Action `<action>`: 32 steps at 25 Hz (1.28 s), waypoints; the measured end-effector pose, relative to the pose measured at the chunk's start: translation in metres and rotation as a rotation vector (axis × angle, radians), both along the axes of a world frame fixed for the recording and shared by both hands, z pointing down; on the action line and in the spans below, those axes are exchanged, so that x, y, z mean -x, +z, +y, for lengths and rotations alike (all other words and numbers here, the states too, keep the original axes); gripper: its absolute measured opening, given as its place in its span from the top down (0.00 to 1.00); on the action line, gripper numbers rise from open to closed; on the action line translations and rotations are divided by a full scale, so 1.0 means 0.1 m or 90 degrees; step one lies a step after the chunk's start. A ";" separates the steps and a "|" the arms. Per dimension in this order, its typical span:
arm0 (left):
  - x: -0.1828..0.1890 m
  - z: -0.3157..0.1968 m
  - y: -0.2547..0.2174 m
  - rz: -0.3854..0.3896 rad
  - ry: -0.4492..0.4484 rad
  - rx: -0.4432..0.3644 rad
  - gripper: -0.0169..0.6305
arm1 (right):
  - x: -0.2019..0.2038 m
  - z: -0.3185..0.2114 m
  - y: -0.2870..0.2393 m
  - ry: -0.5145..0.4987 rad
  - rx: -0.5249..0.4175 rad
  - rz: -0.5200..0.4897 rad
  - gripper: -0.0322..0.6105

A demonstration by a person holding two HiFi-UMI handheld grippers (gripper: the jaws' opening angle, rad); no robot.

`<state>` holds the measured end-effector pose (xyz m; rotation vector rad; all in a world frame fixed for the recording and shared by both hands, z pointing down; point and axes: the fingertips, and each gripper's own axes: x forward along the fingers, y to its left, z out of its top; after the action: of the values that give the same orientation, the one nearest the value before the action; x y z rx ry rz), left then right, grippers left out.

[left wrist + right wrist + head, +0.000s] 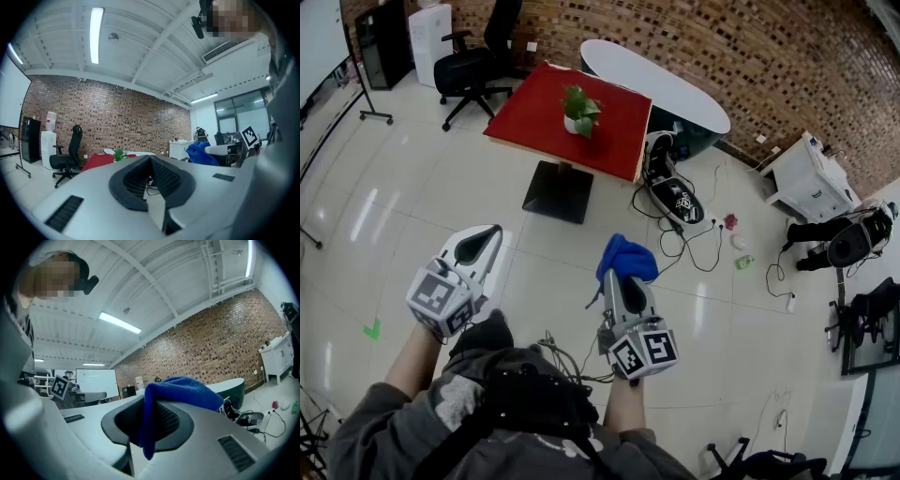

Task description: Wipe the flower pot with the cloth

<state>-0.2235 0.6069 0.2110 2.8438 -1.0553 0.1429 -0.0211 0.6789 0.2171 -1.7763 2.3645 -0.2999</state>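
Observation:
A small white flower pot with a green plant stands on the red table far ahead; the left gripper view shows the plant small in the distance. My right gripper is shut on a blue cloth, which bunches over its tip and hangs between the jaws as a blue cloth in the right gripper view. My left gripper is shut with nothing in it. Both are held at about waist height, well short of the table.
Behind the red table stand a black office chair and a white oval table. Cables and a dark machine lie on the floor right of the red table's base. A white cabinet stands at right.

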 end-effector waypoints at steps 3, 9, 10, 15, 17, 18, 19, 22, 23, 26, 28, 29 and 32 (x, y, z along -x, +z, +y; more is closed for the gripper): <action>0.05 -0.23 0.08 0.016 -0.006 0.002 0.94 | 0.05 -0.20 0.09 -0.002 0.004 0.008 0.87; 0.19 -0.91 0.22 0.026 -0.019 0.017 0.94 | 0.20 -0.83 0.22 -0.002 0.006 0.026 0.87; 0.21 -1.03 0.26 0.028 -0.015 0.018 0.94 | 0.24 -0.97 0.23 -0.004 0.006 0.028 0.87; 0.28 -1.72 0.42 0.033 -0.005 0.034 0.94 | 0.41 -1.71 0.32 -0.015 0.007 0.030 0.87; 0.33 -2.05 0.47 0.036 -0.003 0.031 0.94 | 0.48 -2.07 0.39 -0.020 0.013 0.028 0.87; 0.37 -2.22 0.50 0.035 -0.002 0.027 0.94 | 0.52 -2.25 0.43 -0.024 0.017 0.028 0.87; 0.40 -2.38 0.52 0.034 -0.001 0.024 0.94 | 0.57 -2.43 0.46 -0.027 0.021 0.029 0.87; 0.47 -2.83 0.55 0.037 0.006 0.028 0.94 | 0.71 -2.92 0.46 -0.032 0.023 0.042 0.87; 0.49 -2.96 0.57 0.037 0.010 0.031 0.94 | 0.76 -3.06 0.44 -0.033 0.022 0.047 0.87; 0.54 -3.28 0.62 0.030 0.028 0.034 0.94 | 0.92 -3.40 0.44 -0.038 0.024 0.061 0.87; 0.52 -3.47 0.62 0.034 0.052 0.014 0.94 | 0.98 -3.60 0.46 -0.038 0.030 0.064 0.87; 0.50 -3.58 0.61 0.035 0.061 0.008 0.94 | 0.98 -3.69 0.47 -0.034 0.034 0.064 0.87; 0.42 -3.94 0.58 0.036 0.079 0.011 0.94 | 0.90 -3.99 0.46 -0.014 0.049 0.055 0.87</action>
<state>-0.2659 0.2132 0.2690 2.8794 -0.8630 0.0796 -0.1113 0.2796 0.2632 -1.8328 2.4654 -0.3269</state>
